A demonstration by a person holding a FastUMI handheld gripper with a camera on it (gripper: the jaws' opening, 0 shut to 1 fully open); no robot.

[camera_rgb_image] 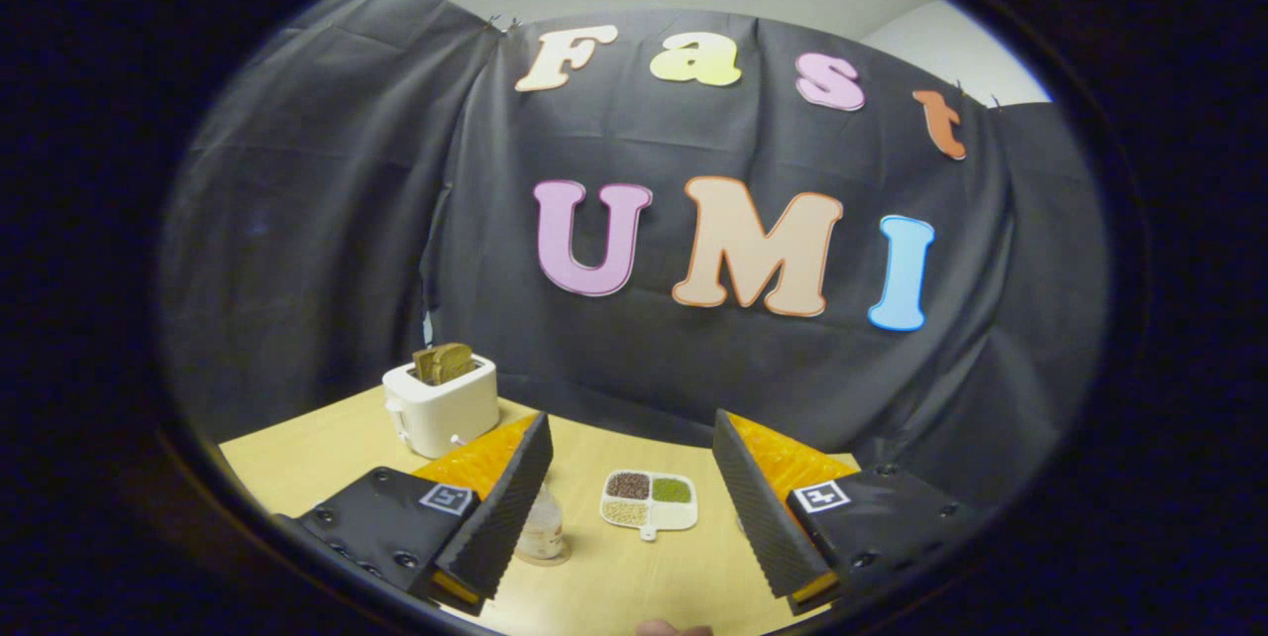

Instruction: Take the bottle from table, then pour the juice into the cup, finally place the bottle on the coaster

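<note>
My gripper (630, 433) is held above the wooden table (614, 577), its two black ribbed fingers spread wide with nothing between them. A small clear bottle (542, 525) with pale liquid stands on the table below, partly hidden behind the left finger (510, 507). It appears to stand on a round tan coaster (545, 557), of which just an edge shows. The right finger (758, 507) is well away from the bottle.
A white toaster (441, 406) with brown bread in its slot stands at the table's back left. A white divided tray (649, 500) holding grains and beans lies between and beyond the fingers. A bit of a hand (674, 628) shows at the near edge.
</note>
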